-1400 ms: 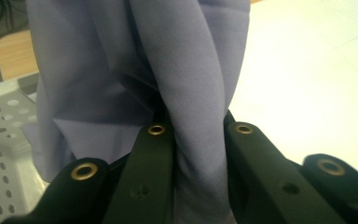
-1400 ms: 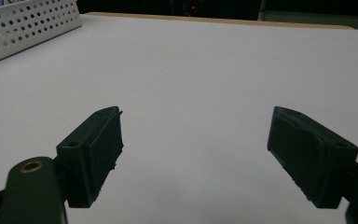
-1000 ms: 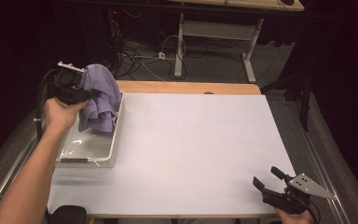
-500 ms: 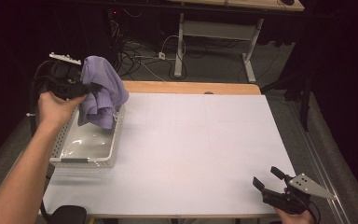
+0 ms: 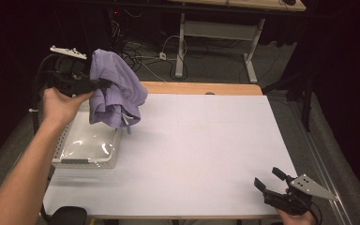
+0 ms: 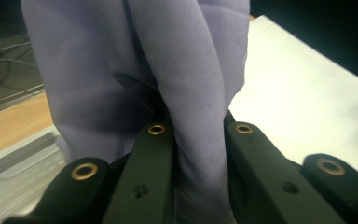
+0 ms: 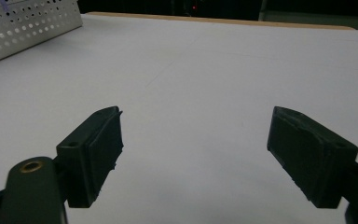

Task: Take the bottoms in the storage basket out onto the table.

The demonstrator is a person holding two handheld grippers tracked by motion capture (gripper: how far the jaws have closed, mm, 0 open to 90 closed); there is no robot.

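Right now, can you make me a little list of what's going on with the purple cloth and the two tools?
cloth: purple cloth, bunched, hanging in the air over the basket's far end
left tool: left tool shut on a fold of the cloth
basket: white perforated basket at the table's left edge, a clear liner inside
right tool: right tool open, holding nothing, at the table's near right corner
table: white table, wooden strip along the far edge
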